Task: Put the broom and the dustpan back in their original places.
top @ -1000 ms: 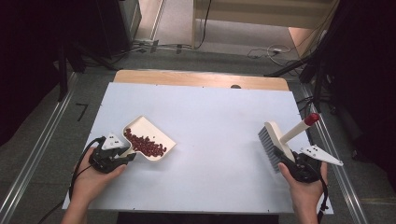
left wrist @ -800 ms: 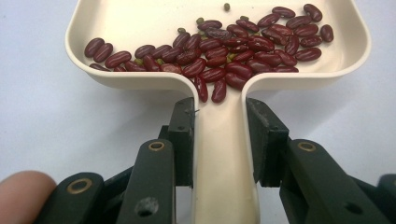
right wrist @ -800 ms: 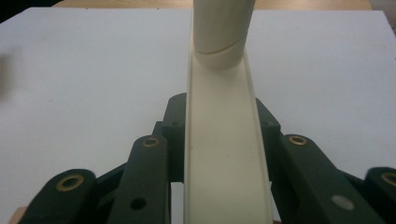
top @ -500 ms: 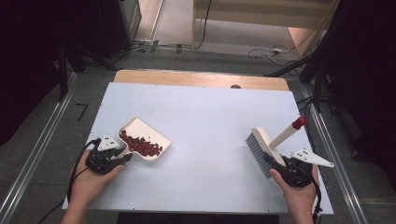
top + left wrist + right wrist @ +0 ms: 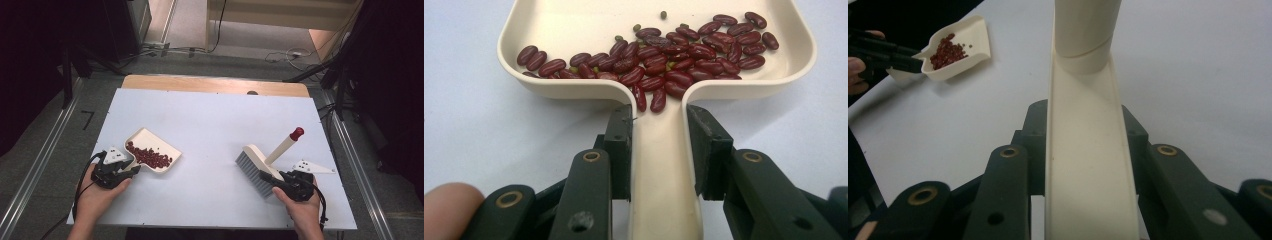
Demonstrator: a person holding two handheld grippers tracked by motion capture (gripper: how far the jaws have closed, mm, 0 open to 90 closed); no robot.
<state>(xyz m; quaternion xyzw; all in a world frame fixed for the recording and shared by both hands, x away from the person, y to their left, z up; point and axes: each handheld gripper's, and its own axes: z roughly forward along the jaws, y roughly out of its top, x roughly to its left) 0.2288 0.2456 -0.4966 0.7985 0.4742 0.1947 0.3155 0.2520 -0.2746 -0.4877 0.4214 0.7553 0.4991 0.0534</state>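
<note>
A cream dustpan (image 5: 146, 133) lies on the left of the white table, with several dark red beans (image 5: 149, 156) piled at its near side. My left gripper (image 5: 131, 167) is shut on its handle; in the left gripper view both pads press the handle's sides (image 5: 658, 125), just short of the beans (image 5: 664, 55). A cream brush (image 5: 255, 159) with grey bristles and a red-tipped handle (image 5: 297, 133) is at the right. My right gripper (image 5: 267, 178) is shut on the brush's back (image 5: 1088, 165). The bristles point down, close to the table.
The white table board (image 5: 215, 120) lies open between dustpan and brush. A wooden strip (image 5: 215, 84) borders its far edge. Metal rails and cables run on the floor at both sides. In the right gripper view the dustpan (image 5: 970, 45) shows far off, upper left.
My right gripper has carried the brush leftward and down toward the table. The left gripper and the dustpan have stayed put.
</note>
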